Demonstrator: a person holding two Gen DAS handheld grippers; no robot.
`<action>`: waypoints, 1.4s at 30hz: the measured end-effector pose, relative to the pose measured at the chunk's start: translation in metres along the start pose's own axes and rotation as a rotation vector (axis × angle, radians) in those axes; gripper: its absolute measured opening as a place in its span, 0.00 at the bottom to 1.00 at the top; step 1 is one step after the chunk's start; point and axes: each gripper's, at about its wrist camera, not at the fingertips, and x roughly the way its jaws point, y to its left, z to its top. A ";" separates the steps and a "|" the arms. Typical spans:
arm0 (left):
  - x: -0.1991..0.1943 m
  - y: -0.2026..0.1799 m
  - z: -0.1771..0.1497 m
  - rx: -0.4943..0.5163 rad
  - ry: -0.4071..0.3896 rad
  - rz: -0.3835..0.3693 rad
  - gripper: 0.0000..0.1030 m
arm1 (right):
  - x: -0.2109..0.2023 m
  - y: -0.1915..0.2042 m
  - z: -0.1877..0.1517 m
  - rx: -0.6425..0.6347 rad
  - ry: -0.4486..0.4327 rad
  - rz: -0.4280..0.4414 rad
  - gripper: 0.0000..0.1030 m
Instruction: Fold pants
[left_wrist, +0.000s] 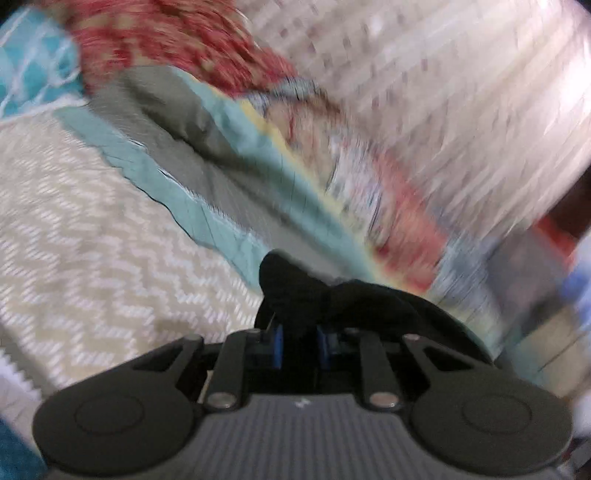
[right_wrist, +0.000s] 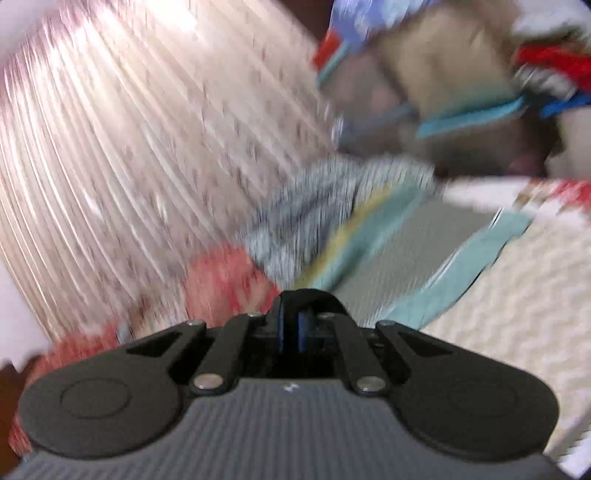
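Both views are motion-blurred. In the left wrist view my left gripper (left_wrist: 298, 334) is shut on a bunch of black pants fabric (left_wrist: 295, 291) that sticks up between the blue pads and trails off to the right (left_wrist: 373, 299). In the right wrist view my right gripper (right_wrist: 291, 330) is shut on a small fold of the black pants (right_wrist: 306, 297) that arches over its blue pads. The rest of the pants is hidden below the gripper bodies. Both grippers hang above a bed.
A cream zigzag bedspread (left_wrist: 92, 240) covers the bed, also in the right wrist view (right_wrist: 517, 295). A grey and teal quilt (left_wrist: 236, 192) lies across it. A red patterned cloth (left_wrist: 177, 40) and a pale striped curtain (left_wrist: 461, 110) lie beyond. A cluttered pile (right_wrist: 461, 74) sits far right.
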 end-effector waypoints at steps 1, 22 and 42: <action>-0.020 0.009 0.000 -0.033 -0.008 -0.031 0.16 | -0.022 -0.006 0.002 0.014 -0.009 0.029 0.11; -0.152 0.068 -0.070 -0.068 0.042 0.115 0.16 | -0.013 -0.044 -0.045 -0.160 0.335 -0.267 0.57; -0.079 -0.017 0.041 0.090 -0.077 0.060 0.16 | 0.072 0.015 0.057 -0.134 0.019 -0.192 0.11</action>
